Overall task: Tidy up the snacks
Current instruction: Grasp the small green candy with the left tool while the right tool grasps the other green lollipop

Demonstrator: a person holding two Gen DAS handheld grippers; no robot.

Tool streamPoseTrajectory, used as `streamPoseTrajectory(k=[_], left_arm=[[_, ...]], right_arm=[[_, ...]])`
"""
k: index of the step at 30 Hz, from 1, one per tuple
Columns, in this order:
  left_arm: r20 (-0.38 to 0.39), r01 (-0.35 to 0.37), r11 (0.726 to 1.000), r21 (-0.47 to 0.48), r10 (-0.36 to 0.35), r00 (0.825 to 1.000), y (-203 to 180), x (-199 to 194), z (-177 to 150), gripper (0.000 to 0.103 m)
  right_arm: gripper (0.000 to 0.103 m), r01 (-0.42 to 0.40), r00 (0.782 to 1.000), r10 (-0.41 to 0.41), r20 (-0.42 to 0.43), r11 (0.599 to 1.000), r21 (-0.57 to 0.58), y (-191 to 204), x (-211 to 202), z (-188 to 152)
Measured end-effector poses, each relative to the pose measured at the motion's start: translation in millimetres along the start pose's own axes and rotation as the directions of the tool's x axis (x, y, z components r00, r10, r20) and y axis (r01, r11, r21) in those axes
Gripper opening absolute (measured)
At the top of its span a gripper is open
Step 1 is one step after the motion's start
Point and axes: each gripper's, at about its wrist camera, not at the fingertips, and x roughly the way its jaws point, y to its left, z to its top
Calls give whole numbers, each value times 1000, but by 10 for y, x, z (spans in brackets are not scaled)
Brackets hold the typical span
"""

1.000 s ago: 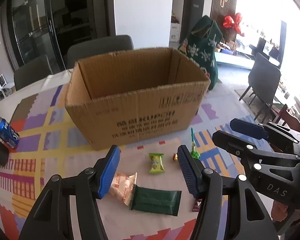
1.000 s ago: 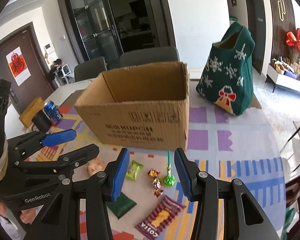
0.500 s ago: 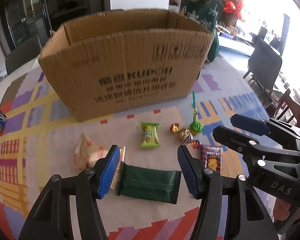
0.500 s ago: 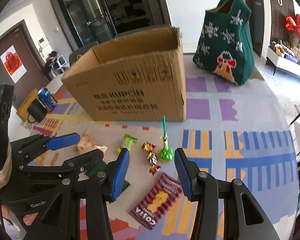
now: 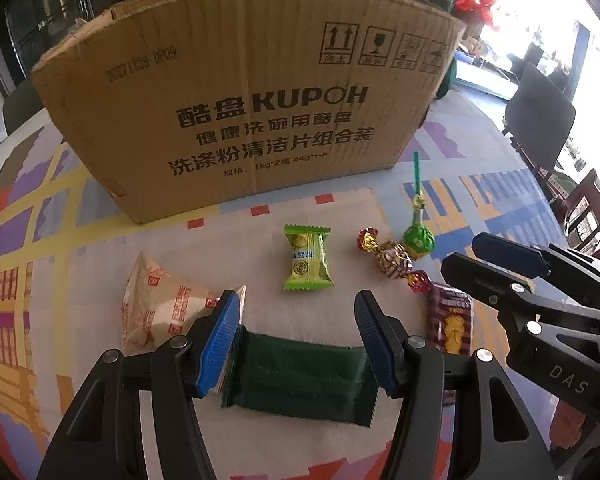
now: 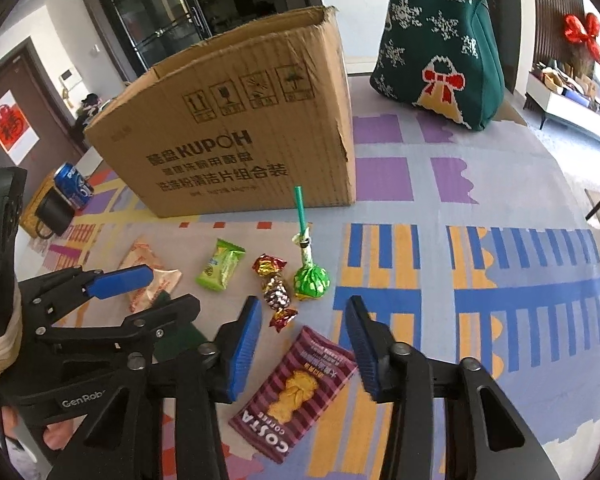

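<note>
The colorful tabletop (image 5: 80, 200) holds a cardboard box (image 5: 244, 92). The left hand-held gripper (image 5: 296, 340) is spread around a dark green packet (image 5: 300, 380). The right hand-held gripper (image 6: 302, 344) is spread above a Costa packet (image 6: 296, 392).

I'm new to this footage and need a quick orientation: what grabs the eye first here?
The big cardboard box standing at the back of the patterned table. In front of it lie scattered snacks, and the open left gripper straddles a dark green packet. The open right gripper hangs over a purple Costa packet.
</note>
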Motion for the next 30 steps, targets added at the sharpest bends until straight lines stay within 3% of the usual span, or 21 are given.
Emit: streamPoseTrajectory(k=[10, 30], left_arm=[[-16, 3, 1000, -6, -3, 1000, 14, 183, 139, 48], [-40, -2, 1000, -21, 1, 999, 27, 446, 294, 36]], right_arm=[[33, -7, 1000, 7, -18, 1000, 13, -47, 175, 57], [30, -18, 999, 19, -49, 1000, 18, -80, 428, 131]])
